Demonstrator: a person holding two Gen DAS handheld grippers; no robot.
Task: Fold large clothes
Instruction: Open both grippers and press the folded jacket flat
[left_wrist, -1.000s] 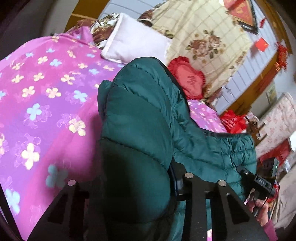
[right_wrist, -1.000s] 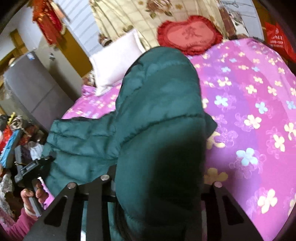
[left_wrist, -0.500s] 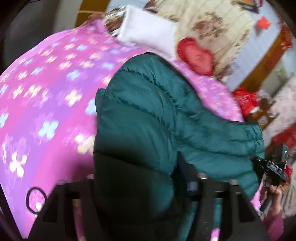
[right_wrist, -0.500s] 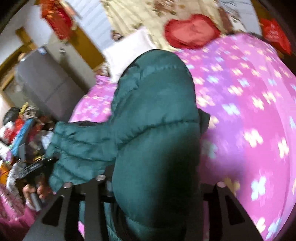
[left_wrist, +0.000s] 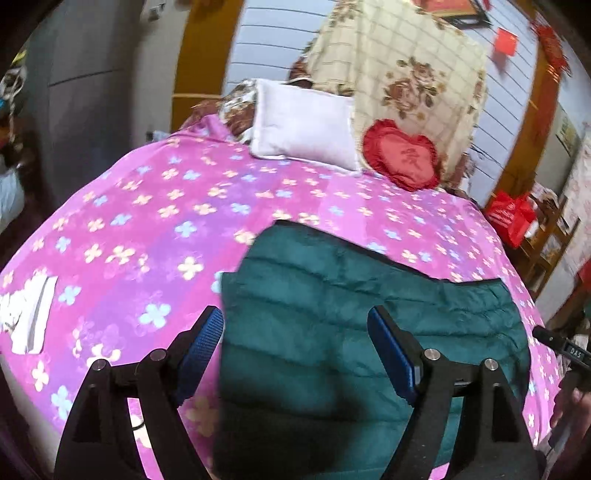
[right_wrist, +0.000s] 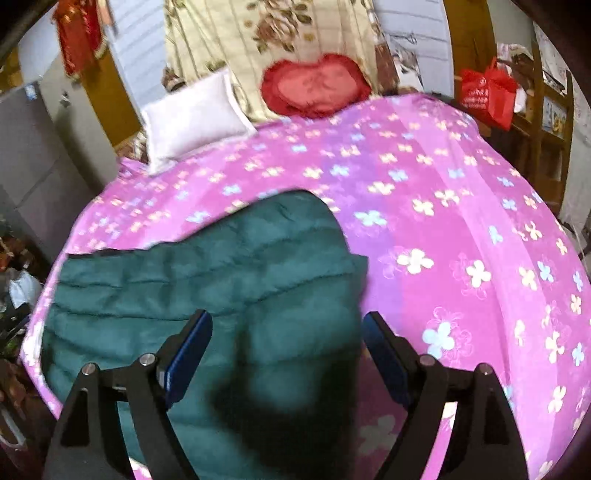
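Note:
A dark green quilted down jacket (left_wrist: 332, 325) lies flat on the pink flowered bedspread (left_wrist: 166, 221), near the bed's front edge. It also shows in the right wrist view (right_wrist: 207, 284). My left gripper (left_wrist: 295, 347) is open above the jacket's left part, with blue pads on both fingers and nothing between them. My right gripper (right_wrist: 286, 343) is open above the jacket's right end, also empty. The other gripper's tip (left_wrist: 565, 349) shows at the right edge of the left wrist view.
A white pillow (left_wrist: 303, 125) and a red heart cushion (left_wrist: 402, 155) lie at the head of the bed. A white folded item (left_wrist: 26, 314) lies at the bed's left edge. A red bag (right_wrist: 487, 92) and wooden shelves stand at the right.
Both grippers have let go of the jacket and opened. The jacket, held up before, now lies flat on the bed. Both grippers have pulled back and up.

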